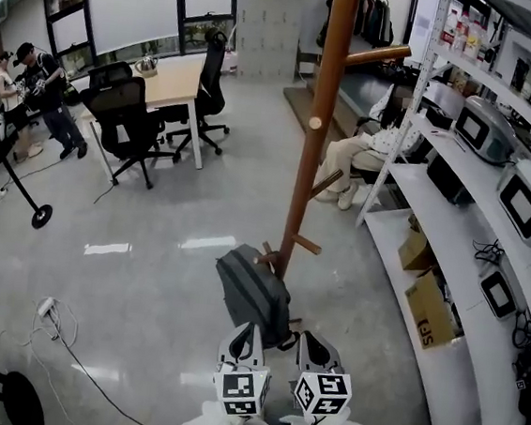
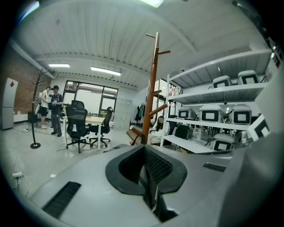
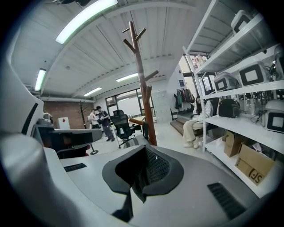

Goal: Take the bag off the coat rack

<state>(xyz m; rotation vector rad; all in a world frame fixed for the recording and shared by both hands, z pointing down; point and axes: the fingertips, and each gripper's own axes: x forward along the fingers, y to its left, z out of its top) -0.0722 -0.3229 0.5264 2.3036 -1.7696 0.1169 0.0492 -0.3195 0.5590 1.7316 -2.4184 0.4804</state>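
Observation:
A dark grey bag [image 1: 252, 290] hangs low on the brown wooden coat rack [image 1: 313, 136], to the left of its pole. My two grippers come in from below, side by side. The left gripper [image 1: 247, 329] points at the bag's lower end, and the right gripper [image 1: 310, 338] is by the bag's bottom right corner. In the left gripper view the left gripper [image 2: 147, 174] has its black pads together with nothing between them, and the rack [image 2: 151, 88] stands ahead. The right gripper [image 3: 140, 174] also looks shut and empty, with the rack's pole [image 3: 143, 88] just beyond it.
White shelving [image 1: 491, 221] with appliances and cardboard boxes runs along the right. A seated person [image 1: 351, 159] is behind the rack. A desk [image 1: 170, 84] with black office chairs [image 1: 129, 122] stands at the back left, with people beyond it. A cable [image 1: 55, 326] lies on the floor.

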